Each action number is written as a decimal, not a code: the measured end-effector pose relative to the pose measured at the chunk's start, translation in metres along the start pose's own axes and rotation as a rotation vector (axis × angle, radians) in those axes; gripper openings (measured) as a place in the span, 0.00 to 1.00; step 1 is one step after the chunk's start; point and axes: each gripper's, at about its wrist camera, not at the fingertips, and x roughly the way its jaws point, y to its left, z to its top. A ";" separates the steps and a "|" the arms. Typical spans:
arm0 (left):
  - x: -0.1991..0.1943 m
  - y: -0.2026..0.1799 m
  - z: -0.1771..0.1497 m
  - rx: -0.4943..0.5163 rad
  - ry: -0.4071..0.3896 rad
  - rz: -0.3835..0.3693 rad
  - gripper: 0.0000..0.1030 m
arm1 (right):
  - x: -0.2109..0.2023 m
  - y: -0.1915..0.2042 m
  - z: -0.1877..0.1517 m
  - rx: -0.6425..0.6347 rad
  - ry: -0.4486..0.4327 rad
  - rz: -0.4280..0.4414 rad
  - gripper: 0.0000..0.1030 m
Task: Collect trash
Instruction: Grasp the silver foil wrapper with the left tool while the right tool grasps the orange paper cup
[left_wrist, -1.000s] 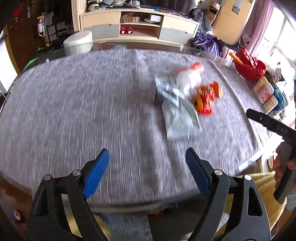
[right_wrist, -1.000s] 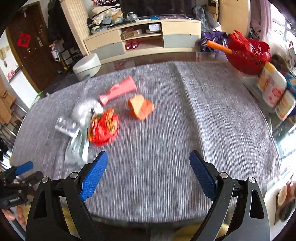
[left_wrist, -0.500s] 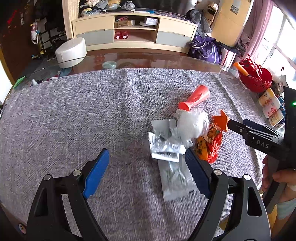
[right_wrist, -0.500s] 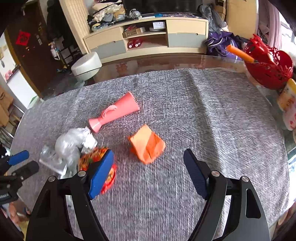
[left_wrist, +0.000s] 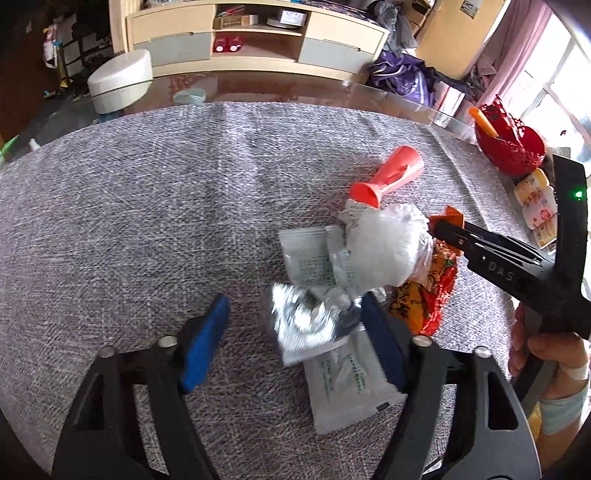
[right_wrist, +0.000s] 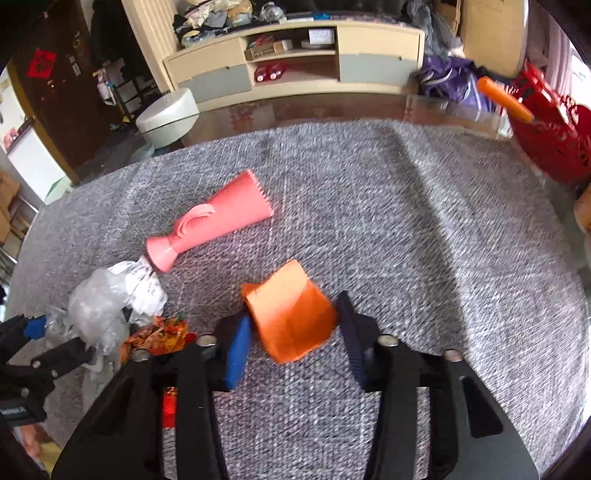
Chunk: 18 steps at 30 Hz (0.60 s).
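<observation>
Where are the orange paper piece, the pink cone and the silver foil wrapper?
orange paper piece (right_wrist: 291, 319), right wrist view, middle of its flat face.
pink cone (right_wrist: 218, 225), right wrist view, mid body.
silver foil wrapper (left_wrist: 303, 325), left wrist view, crumpled centre.

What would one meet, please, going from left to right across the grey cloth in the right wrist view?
Crumpled clear plastic → pink horn-shaped piece → orange paper piece between the right gripper fingers → red basket at the far right edge.
</observation>
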 end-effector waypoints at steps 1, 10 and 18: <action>0.000 -0.001 0.000 0.003 0.000 -0.008 0.54 | -0.001 -0.001 0.000 0.004 -0.002 0.004 0.37; -0.014 -0.004 -0.009 0.021 -0.019 -0.005 0.46 | -0.021 -0.012 -0.011 0.007 -0.023 -0.010 0.34; -0.058 -0.005 -0.029 0.027 -0.075 0.020 0.46 | -0.063 -0.004 -0.034 -0.019 -0.050 0.011 0.34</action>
